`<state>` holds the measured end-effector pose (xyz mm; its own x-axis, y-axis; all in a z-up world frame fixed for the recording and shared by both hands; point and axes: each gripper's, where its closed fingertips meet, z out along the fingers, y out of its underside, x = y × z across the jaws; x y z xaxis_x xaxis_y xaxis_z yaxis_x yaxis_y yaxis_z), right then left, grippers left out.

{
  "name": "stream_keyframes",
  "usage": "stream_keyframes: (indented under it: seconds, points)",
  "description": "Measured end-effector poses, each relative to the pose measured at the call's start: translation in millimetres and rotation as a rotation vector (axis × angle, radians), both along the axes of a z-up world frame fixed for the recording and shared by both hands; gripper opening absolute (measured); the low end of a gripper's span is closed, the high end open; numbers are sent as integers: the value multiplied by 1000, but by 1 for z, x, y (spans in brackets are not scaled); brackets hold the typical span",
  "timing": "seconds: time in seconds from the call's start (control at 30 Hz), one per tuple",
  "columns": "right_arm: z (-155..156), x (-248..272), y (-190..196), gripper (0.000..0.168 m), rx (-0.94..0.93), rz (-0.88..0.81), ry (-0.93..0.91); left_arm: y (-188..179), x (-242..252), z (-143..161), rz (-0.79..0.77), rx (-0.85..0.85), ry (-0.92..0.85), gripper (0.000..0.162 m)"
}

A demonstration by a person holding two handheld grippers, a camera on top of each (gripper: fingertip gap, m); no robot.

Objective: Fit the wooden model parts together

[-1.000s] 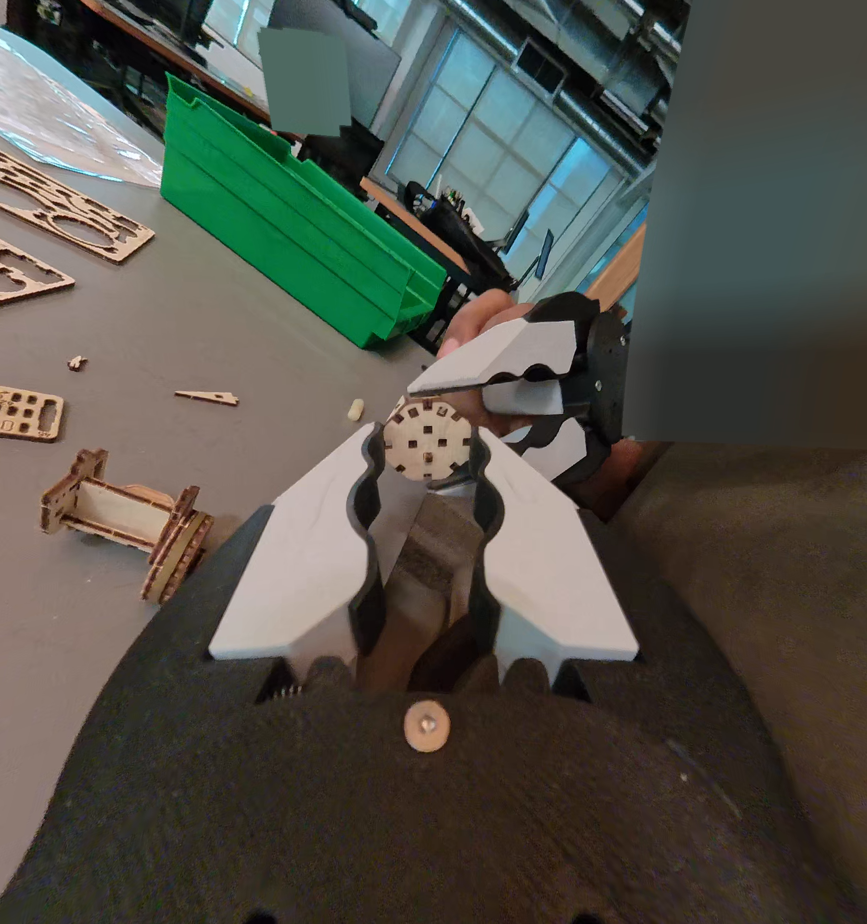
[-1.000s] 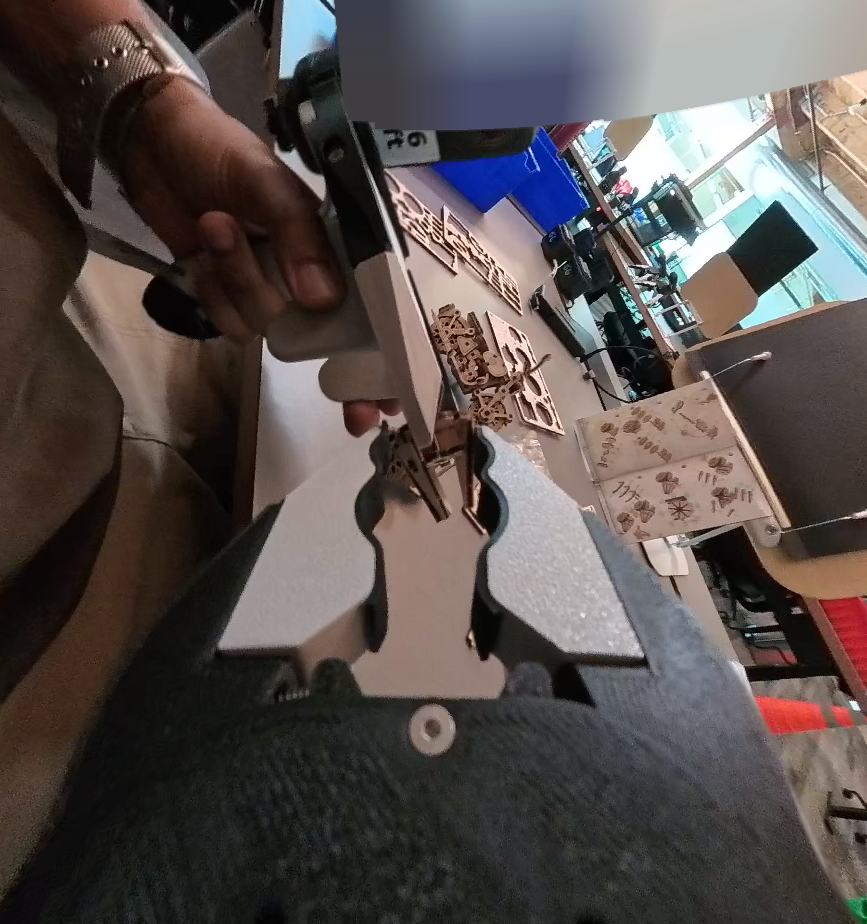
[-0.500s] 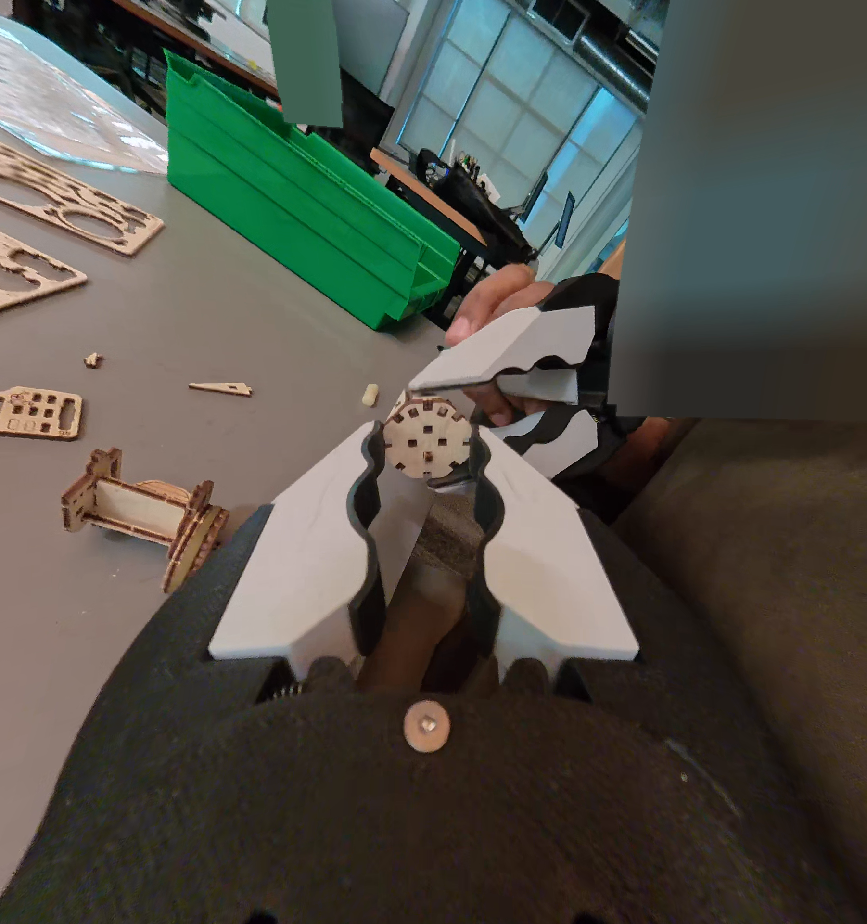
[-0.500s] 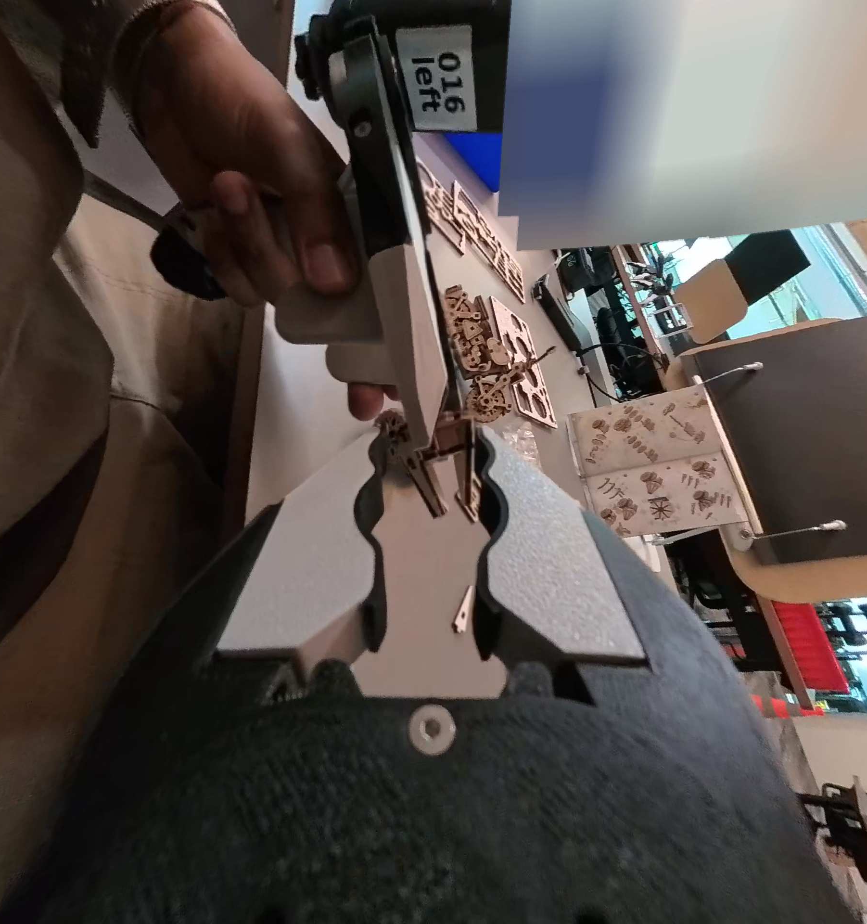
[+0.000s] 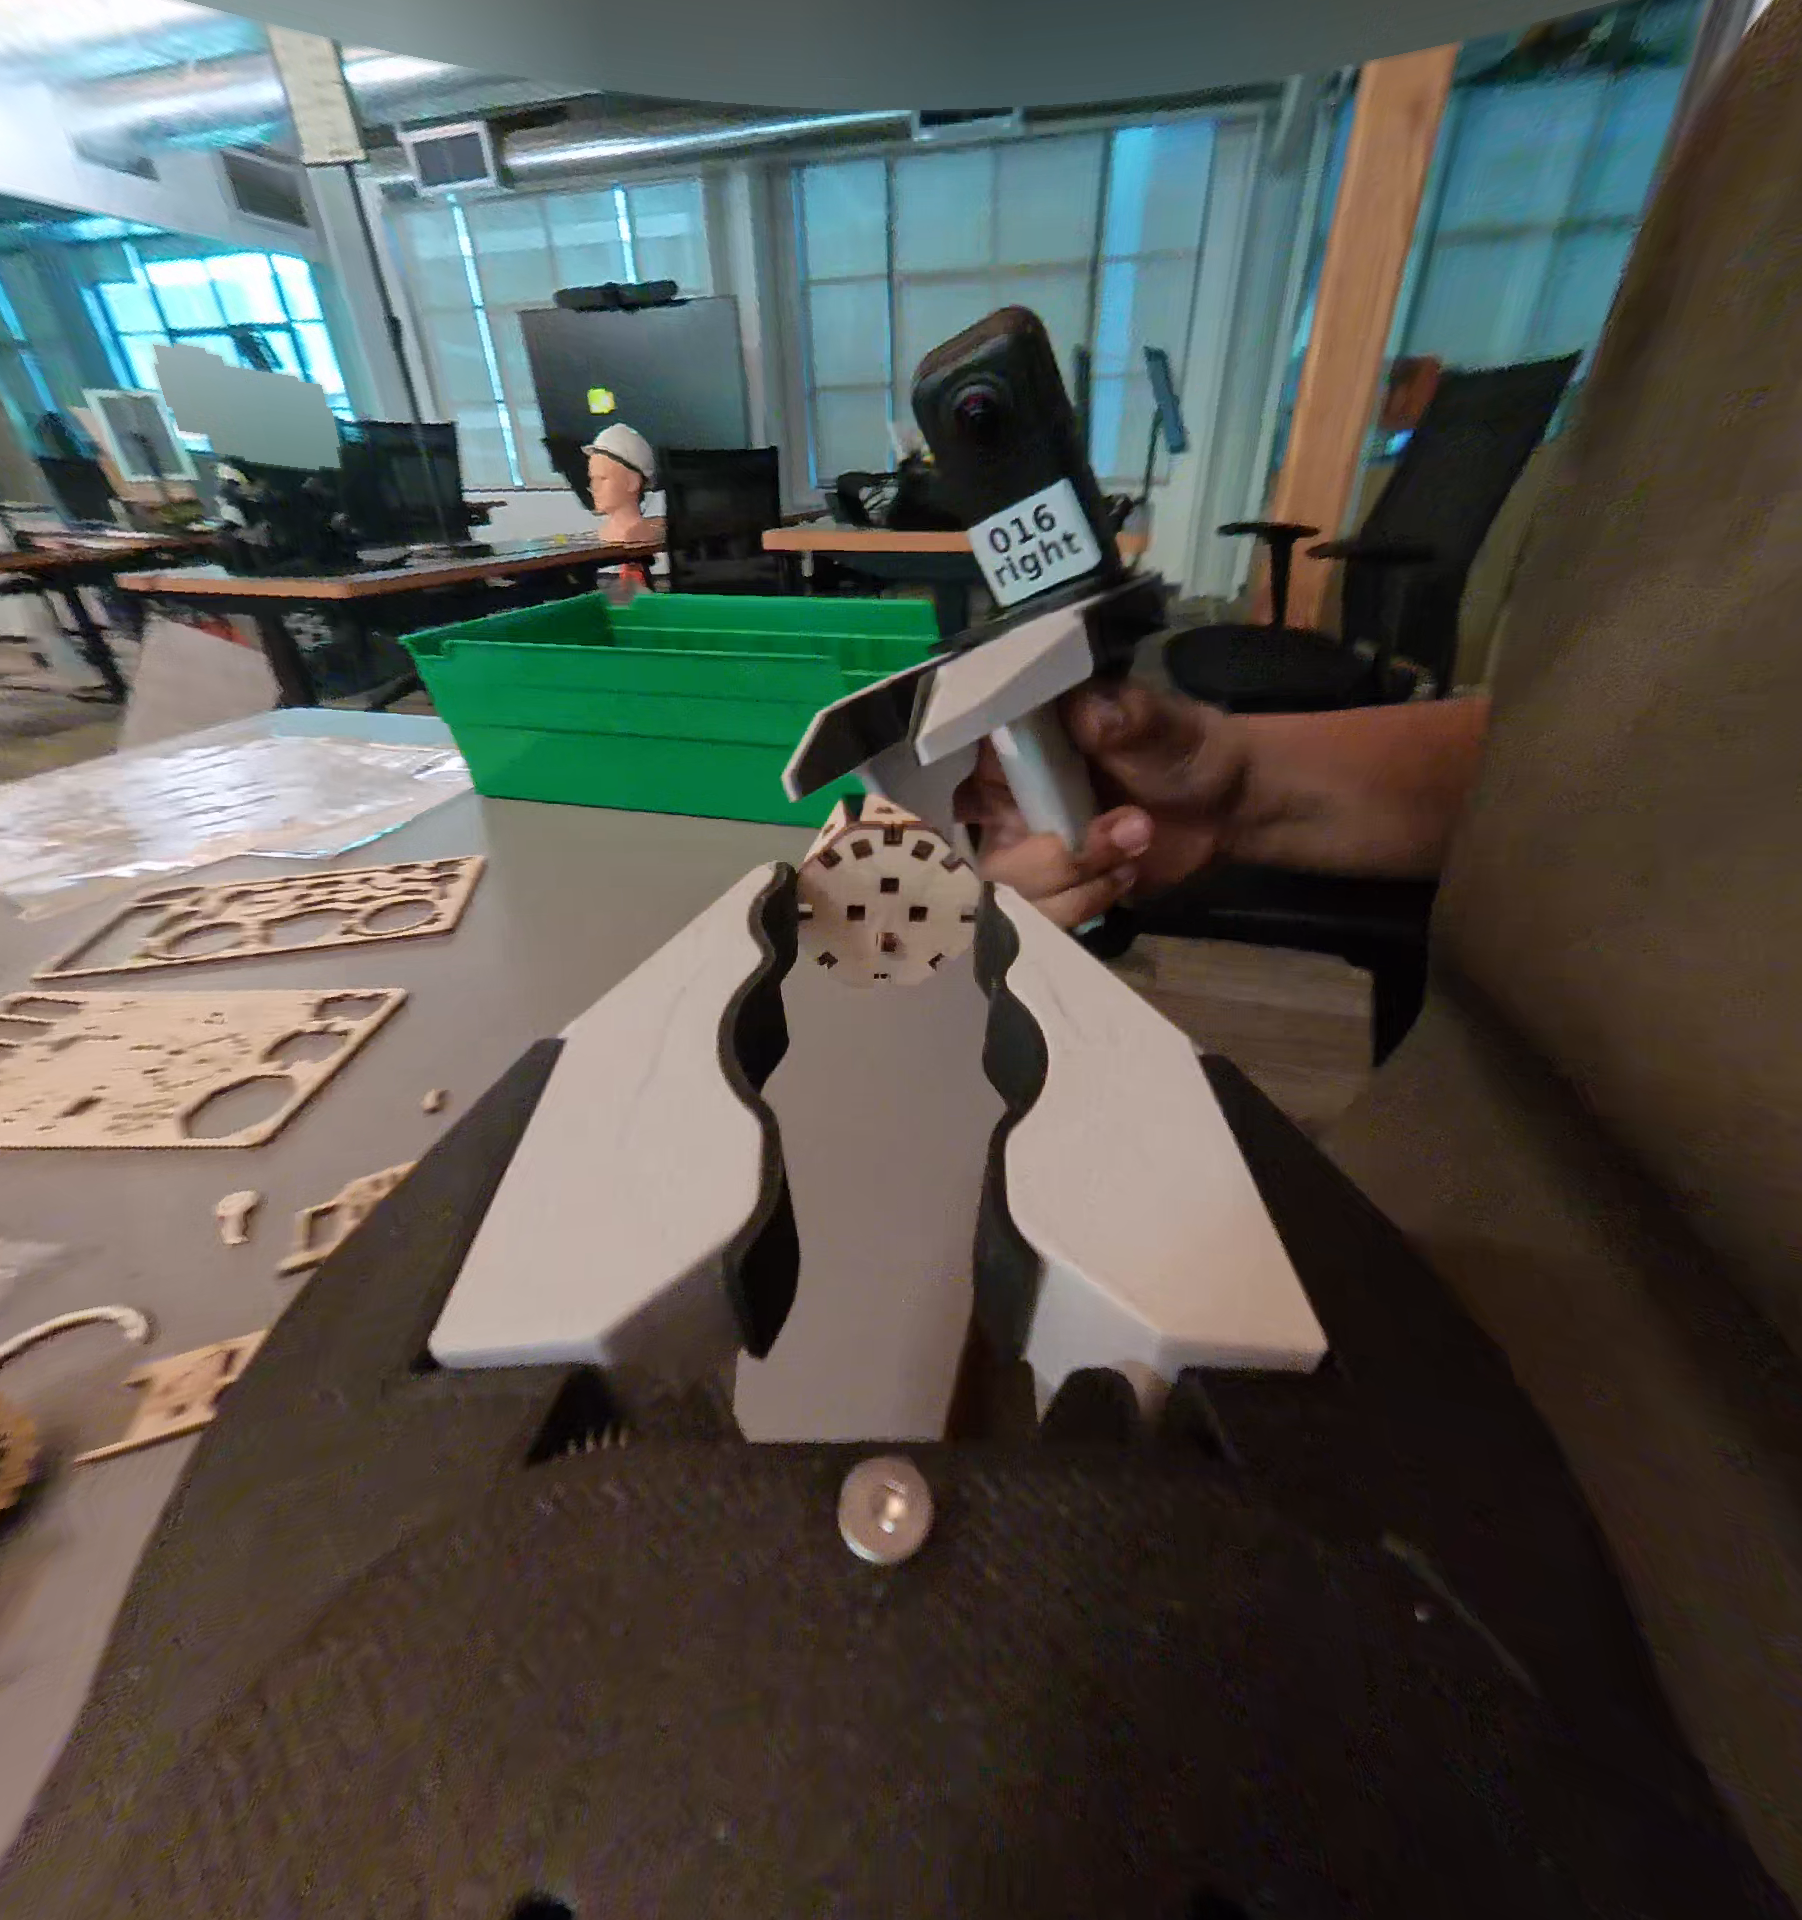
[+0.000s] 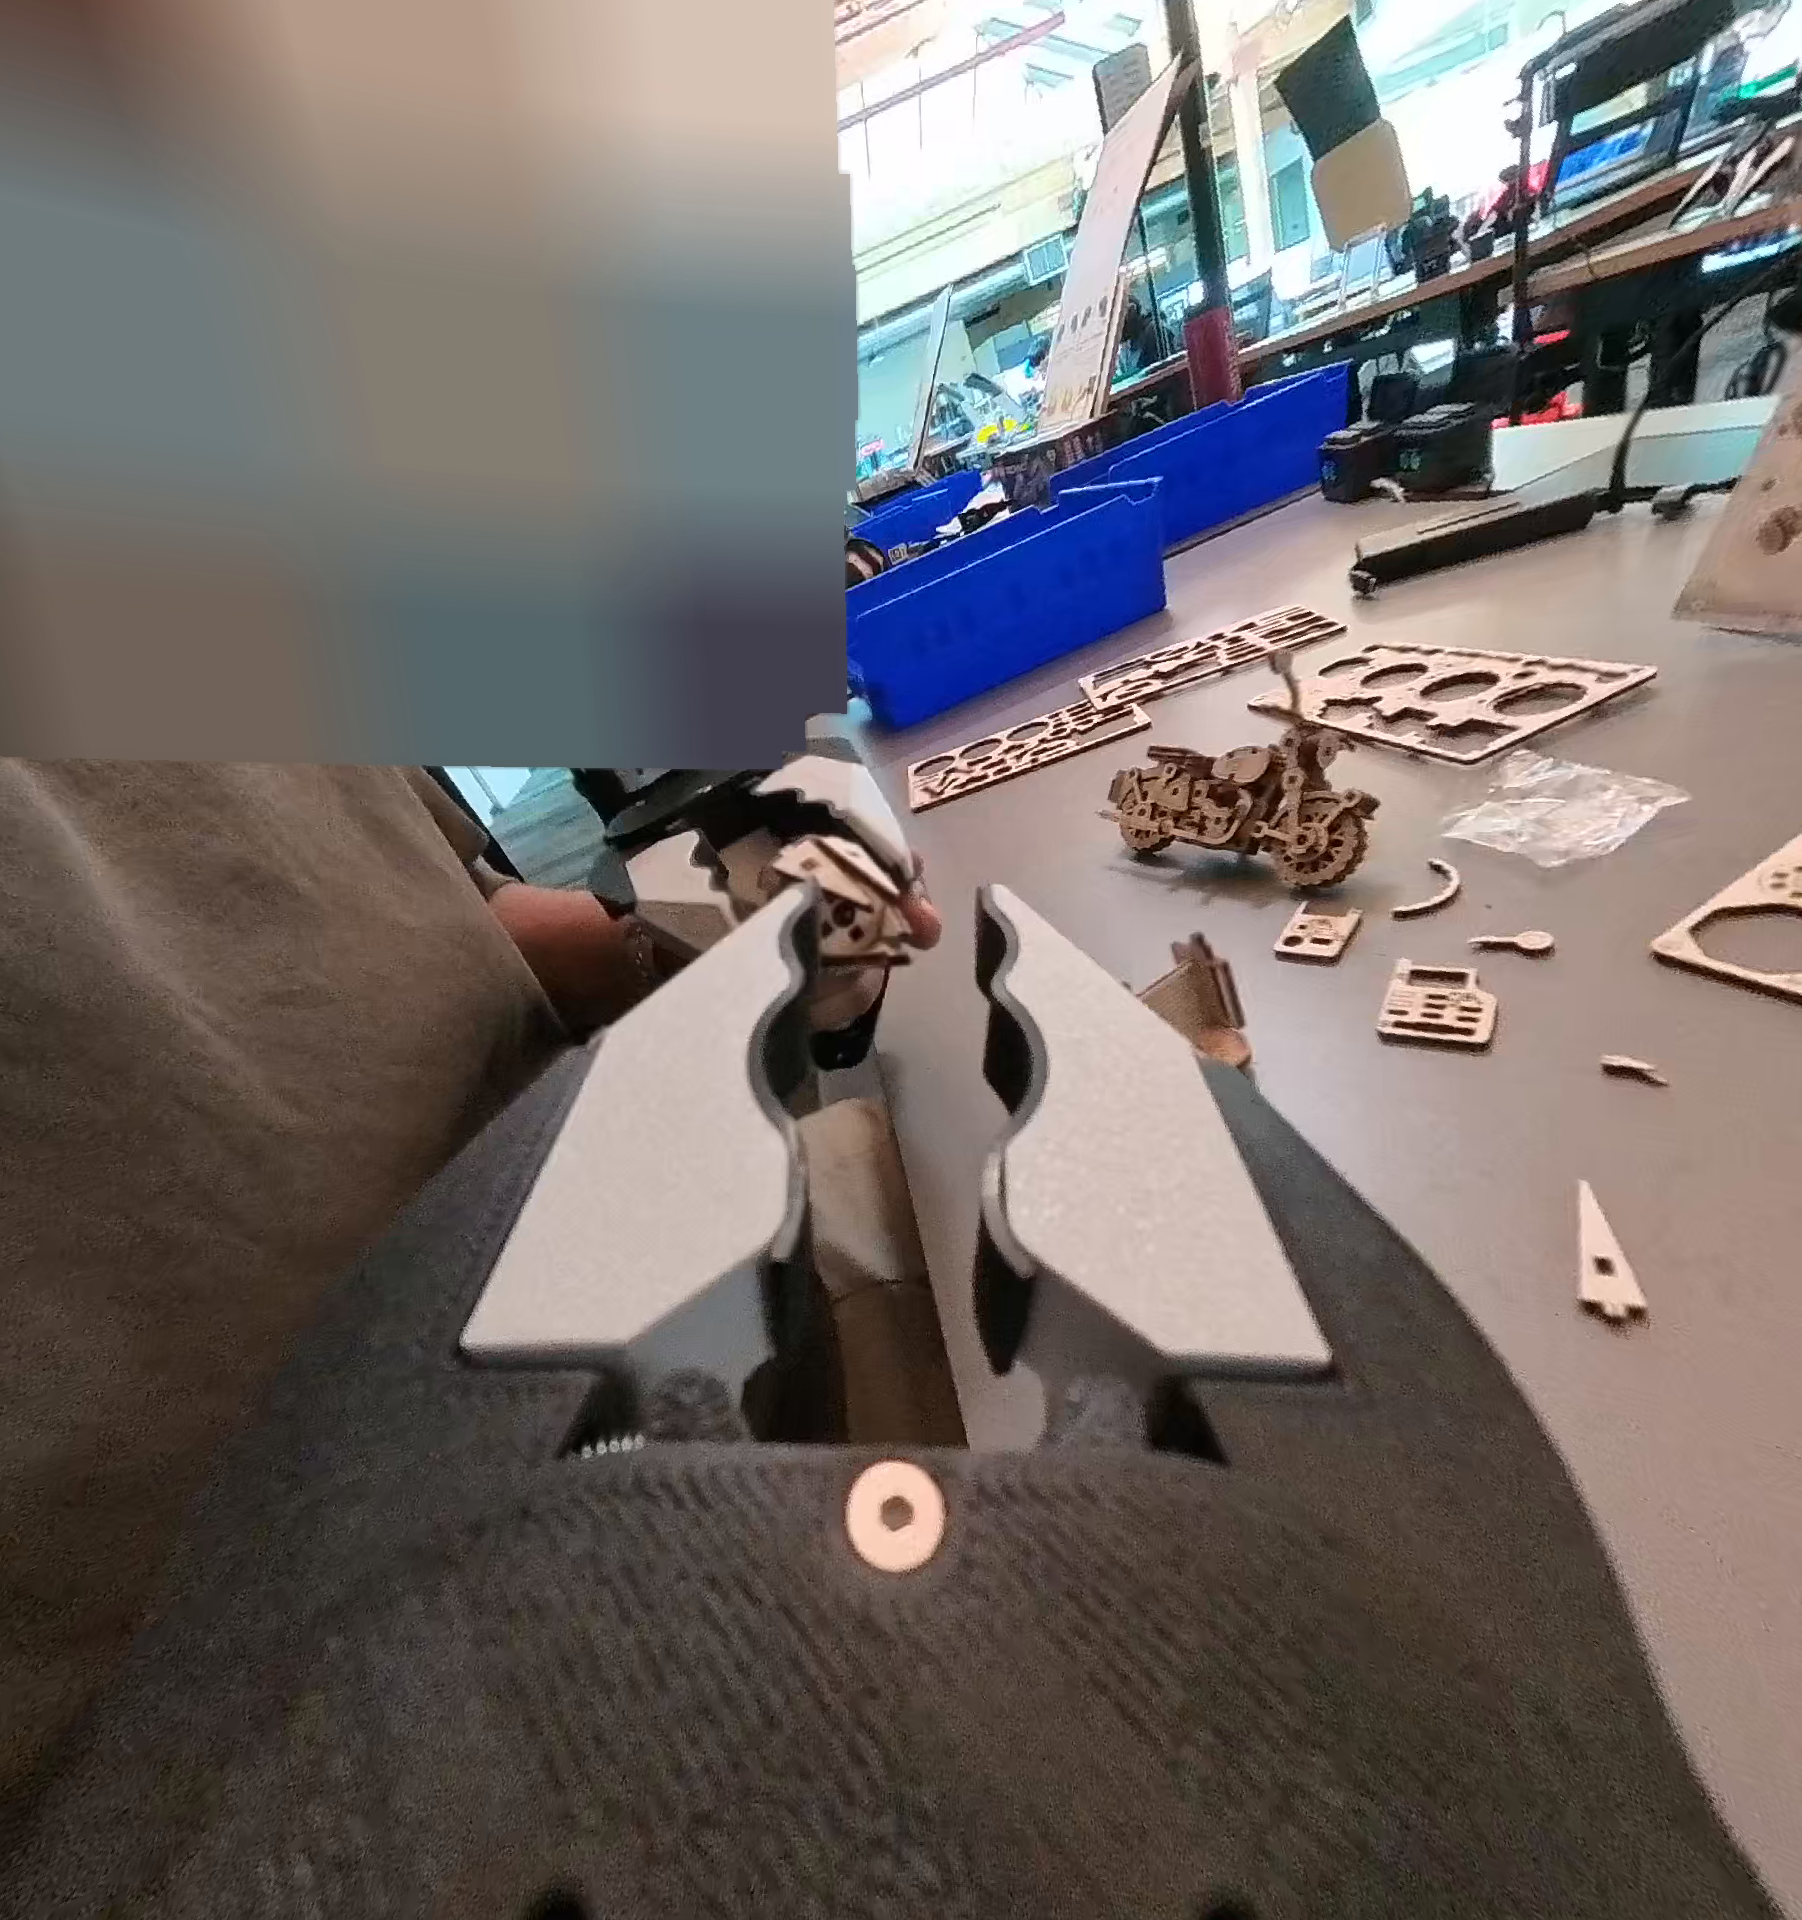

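Note:
My left gripper (image 5: pixel 884 914) is shut on a round wooden disc part (image 5: pixel 884 912) with square holes and holds it above the grey table (image 5: pixel 585 935). My right gripper (image 6: pixel 892 914) is open and empty, its jaws apart with only table showing between them. In the left wrist view the right gripper (image 5: pixel 824 769) is held in a hand just above and behind the disc. In the right wrist view the left gripper (image 6: pixel 835 821) and the wooden part (image 6: pixel 855 914) show just left of my left fingertip.
A green bin (image 5: pixel 668 707) stands at the table's far edge, with cut-out wooden sheets (image 5: pixel 159 1060) and a plastic bag to the left. A wooden motorcycle model (image 6: pixel 1245 821), blue bins (image 6: pixel 1011 603), wooden sheets (image 6: pixel 1448 696) and several loose pieces (image 6: pixel 1437 1003) lie to the right. Only a small space, under 4 cm, lies between the two pairs of fingers. Left tips and right tips are each some 20 cm from the wooden motorcycle model (image 6: pixel 1245 821).
The right gripper has come off the wooden part and now stands open and apart from it. Both grippers have swung to level views. The left still holds the disc.

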<state>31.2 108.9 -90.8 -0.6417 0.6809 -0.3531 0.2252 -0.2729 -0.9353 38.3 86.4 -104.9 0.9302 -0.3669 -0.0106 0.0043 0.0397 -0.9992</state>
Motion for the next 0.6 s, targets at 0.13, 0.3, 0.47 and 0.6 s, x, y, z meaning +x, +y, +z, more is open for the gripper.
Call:
stream_keyframes:
  seconds: [0.13, 0.3, 0.47, 0.6]
  points:
    - [1, 6, -7, 24, 64, 43, 53, -1, 6, 9, -120, -21, -272, 31]
    - [10, 12, -8, 13, 20, 71, 92, -3, 15, 8, -187, -42, -315, 31]
    - [5, 14, -14, 11, 84, 85, 93, -4, 17, 15, -242, -44, -440, 31]
    - [10, 15, -11, 11, 54, 76, 104, -4, 16, 18, -268, -51, -538, 31]
